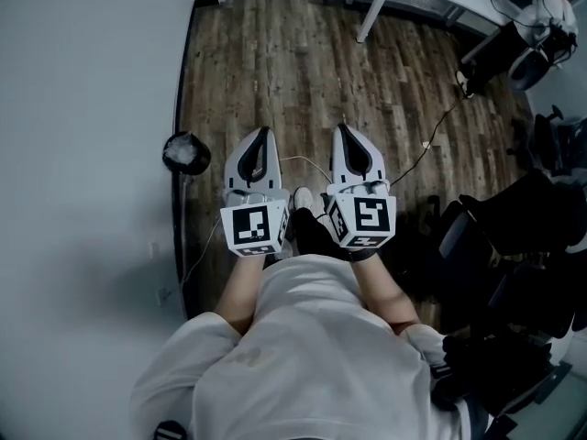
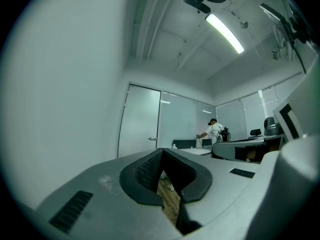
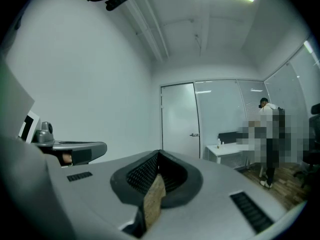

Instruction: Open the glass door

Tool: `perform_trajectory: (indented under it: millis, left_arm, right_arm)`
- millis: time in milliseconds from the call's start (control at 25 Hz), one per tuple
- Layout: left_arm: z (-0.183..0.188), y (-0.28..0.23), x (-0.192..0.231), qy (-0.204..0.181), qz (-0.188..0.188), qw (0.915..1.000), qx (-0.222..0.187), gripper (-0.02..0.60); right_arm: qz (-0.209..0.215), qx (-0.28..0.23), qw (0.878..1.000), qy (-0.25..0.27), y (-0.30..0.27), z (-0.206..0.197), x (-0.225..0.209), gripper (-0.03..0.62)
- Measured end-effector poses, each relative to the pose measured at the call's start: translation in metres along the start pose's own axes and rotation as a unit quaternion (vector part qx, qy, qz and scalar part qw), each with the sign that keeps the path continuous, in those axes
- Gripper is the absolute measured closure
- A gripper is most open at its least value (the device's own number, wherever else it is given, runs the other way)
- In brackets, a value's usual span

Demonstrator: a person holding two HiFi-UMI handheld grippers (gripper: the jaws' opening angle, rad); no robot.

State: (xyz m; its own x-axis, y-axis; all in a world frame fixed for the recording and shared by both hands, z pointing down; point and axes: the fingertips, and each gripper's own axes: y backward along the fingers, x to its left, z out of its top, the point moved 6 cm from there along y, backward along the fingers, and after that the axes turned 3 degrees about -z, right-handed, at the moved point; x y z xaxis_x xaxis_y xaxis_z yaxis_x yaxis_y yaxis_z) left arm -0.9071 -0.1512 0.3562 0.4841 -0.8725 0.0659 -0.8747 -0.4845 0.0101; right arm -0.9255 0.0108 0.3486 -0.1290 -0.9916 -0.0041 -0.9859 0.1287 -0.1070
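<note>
Both left gripper [image 1: 262, 136] and right gripper [image 1: 345, 132] are closed, empty. Door [image 3: 178, 120] stands upright well ahead, most squarely before right gripper.

Grainy matt wood floor [image 1: 293, 71], frosted glass door [image 3: 179, 119] — smooth, matt painted wall [image 1: 83, 108]
</note>
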Motion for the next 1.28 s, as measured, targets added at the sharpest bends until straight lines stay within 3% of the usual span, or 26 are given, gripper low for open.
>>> perform_trajectory:
  millis: [200,560,840,1040,1160,1280]
  left_arm:
    - [0.006,-0.063,0.020,-0.016,0.000,0.9999,0.004,0.578]
    - [0.032,-0.187,0.019,-0.033,-0.006,0.9992,-0.023,0.578]
    - [0.012,-0.241,0.010,-0.031,-0.010,0.9994,-0.011,0.578]
    - [-0.004,-0.281,0.022,-0.015,-0.024,0.9995,0.013,0.578]
    - [-0.008,-0.320,0.033,-0.010,-0.044,0.9990,0.005,0.578]
    - [-0.005,-0.369,0.045,-0.008,-0.061,0.9981,0.001,0.578]
  right_arm:
    - [0.014,-0.024,1.000,-0.012,-0.065,0.014,-0.018,0.591]
    - [0.001,-0.075,0.997,-0.015,-0.166,0.056,-0.107,0.591]
    - [-0.019,-0.048,0.999,-0.015,-0.211,0.039,-0.136,0.591]
    - [0.025,-0.053,0.998,-0.023,-0.241,0.030,-0.128,0.591]
    - [-0.007,-0.098,0.995,-0.028,-0.262,0.033,-0.139,0.591]
    - [-0.039,-0.097,0.994,-0.029,-0.299,0.038,-0.165,0.591]
